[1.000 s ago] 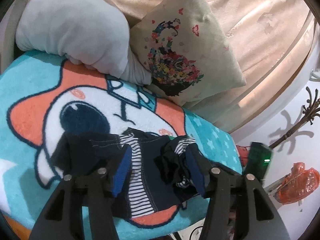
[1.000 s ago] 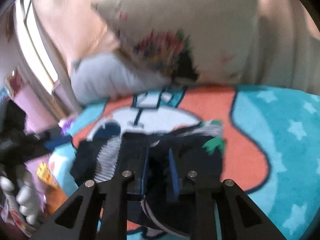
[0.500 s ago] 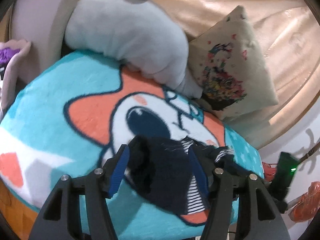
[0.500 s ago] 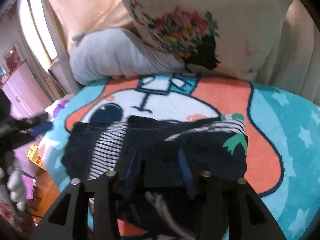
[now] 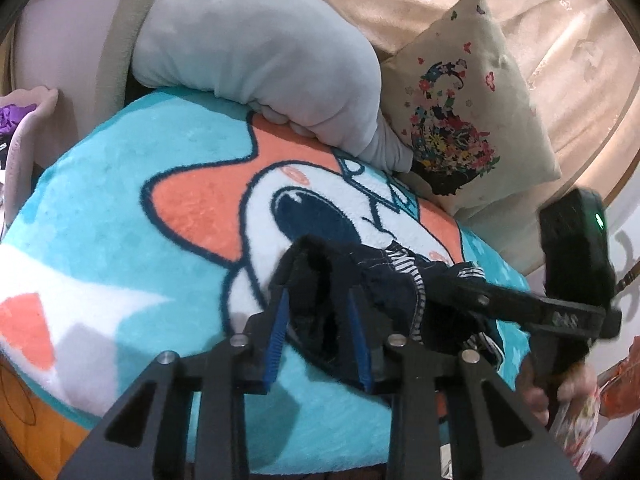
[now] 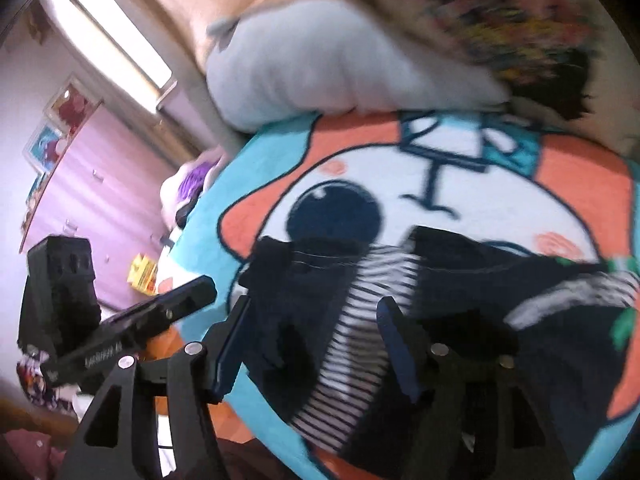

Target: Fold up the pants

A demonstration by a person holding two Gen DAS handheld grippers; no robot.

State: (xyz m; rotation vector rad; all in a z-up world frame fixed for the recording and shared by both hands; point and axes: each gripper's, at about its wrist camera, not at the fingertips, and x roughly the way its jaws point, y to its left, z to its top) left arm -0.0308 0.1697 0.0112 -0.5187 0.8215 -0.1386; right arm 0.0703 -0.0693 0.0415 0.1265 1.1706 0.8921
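Observation:
Dark navy pants [image 5: 384, 280] with black-and-white striped panels lie bunched on a cartoon blanket [image 5: 120, 200]. My left gripper [image 5: 317, 336] is at their left end. Its jaws are closing, and the blue pads press on a thick dark fold of the fabric. In the right wrist view the pants [image 6: 304, 280] spread beneath my right gripper [image 6: 312, 340]. Its jaws are opening, wide apart, and the pads touch no cloth. One finger of the right gripper [image 5: 480, 300] reaches over the pants from the right. A finger of the left gripper [image 6: 176, 304] shows at the left.
A grey plush pillow [image 5: 256, 52] and a floral cushion [image 5: 472, 112] lean against a beige drape [image 5: 560, 20] behind the blanket. The blanket's front edge drops off just below the grippers. A pink cabinet [image 6: 92, 184] and floor clutter lie to the left.
My left gripper has moved to the pants' left end and narrowed onto a dark fold. My right gripper has let go of the fabric, opened wide and swung left.

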